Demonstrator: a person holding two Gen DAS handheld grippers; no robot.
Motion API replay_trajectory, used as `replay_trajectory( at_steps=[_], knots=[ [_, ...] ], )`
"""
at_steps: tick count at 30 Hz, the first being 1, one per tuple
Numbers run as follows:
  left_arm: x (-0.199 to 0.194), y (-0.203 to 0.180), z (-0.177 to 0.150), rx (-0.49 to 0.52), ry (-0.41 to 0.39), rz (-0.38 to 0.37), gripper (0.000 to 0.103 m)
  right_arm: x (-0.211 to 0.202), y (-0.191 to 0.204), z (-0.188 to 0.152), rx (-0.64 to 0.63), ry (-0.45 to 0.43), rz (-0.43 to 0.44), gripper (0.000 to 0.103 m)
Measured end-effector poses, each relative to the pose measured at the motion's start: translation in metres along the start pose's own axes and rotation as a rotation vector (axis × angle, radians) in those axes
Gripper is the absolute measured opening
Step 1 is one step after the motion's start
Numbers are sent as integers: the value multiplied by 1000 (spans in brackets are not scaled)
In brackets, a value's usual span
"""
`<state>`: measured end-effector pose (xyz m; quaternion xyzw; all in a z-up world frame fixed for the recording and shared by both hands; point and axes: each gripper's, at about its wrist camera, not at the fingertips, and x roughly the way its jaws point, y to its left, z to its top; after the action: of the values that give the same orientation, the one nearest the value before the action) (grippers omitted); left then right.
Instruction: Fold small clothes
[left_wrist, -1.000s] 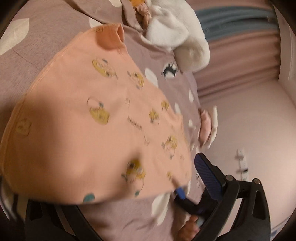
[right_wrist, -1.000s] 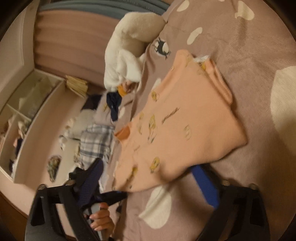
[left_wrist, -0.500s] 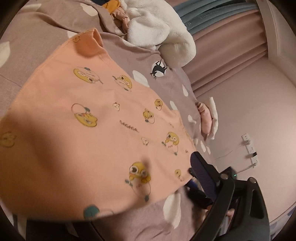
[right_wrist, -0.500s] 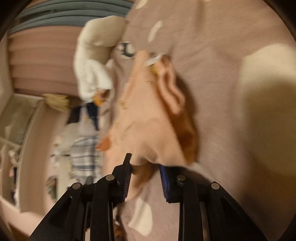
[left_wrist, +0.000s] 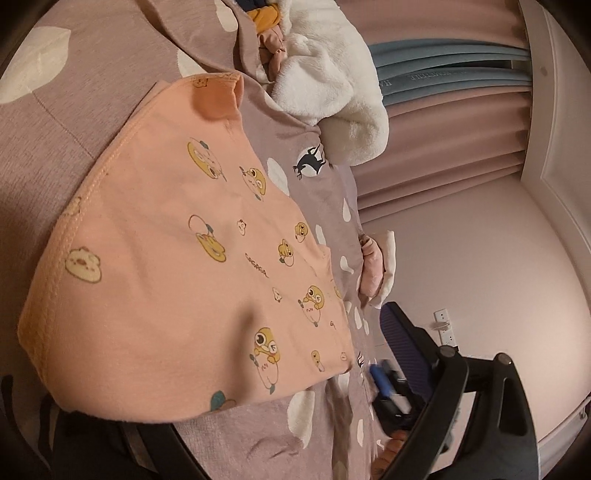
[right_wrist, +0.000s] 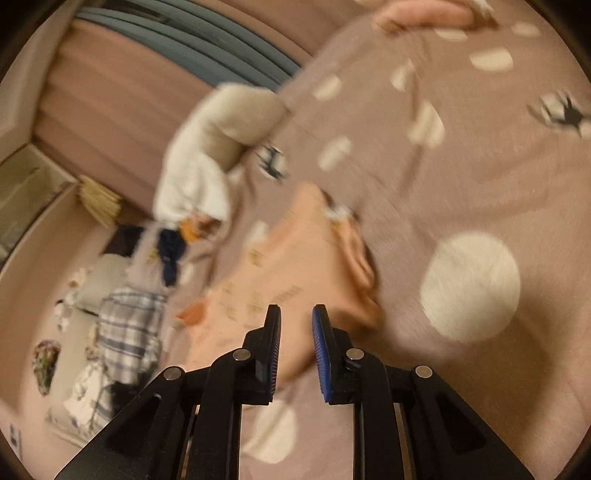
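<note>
peach shirt (left_wrist: 177, 266) lying soft, limp on bed (right_wrist: 461, 155); hem corner looking best. right gripper (right_wrist: 295, 347) jaws closing, grasping nothing; left gripper (left_wrist: 207, 417) released.

One peach child's shirt (left_wrist: 177, 258) printed with yellow cartoon ducks lies on one mauve bedspread (left_wrist: 92, 92) with cream spots. One white fleece garment (left_wrist: 332, 81) sits at about one o'clock from the shirt, with one small pink and white garment (left_wrist: 373, 266) at three o'clock. In the blurred right wrist view, one plaid cloth (right_wrist: 129, 325) lies at nine o'clock. Two hand-held grippers are in view: left hand-held gripper (left_wrist: 207, 384) and right hand-held gripper (right_wrist: 296, 317).
</note>
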<state>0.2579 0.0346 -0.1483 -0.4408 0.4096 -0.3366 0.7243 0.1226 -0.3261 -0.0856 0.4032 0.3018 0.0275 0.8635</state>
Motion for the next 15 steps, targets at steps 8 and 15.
replay_trajectory(
  at_steps=[8,15],
  knots=[
    [1,-2,0,14,10,23,95,14,-4,-2,42,97,-85,79],
    [9,-6,-2,47,19,83,96,63,-15,-14,162,190,103,79]
  ],
)
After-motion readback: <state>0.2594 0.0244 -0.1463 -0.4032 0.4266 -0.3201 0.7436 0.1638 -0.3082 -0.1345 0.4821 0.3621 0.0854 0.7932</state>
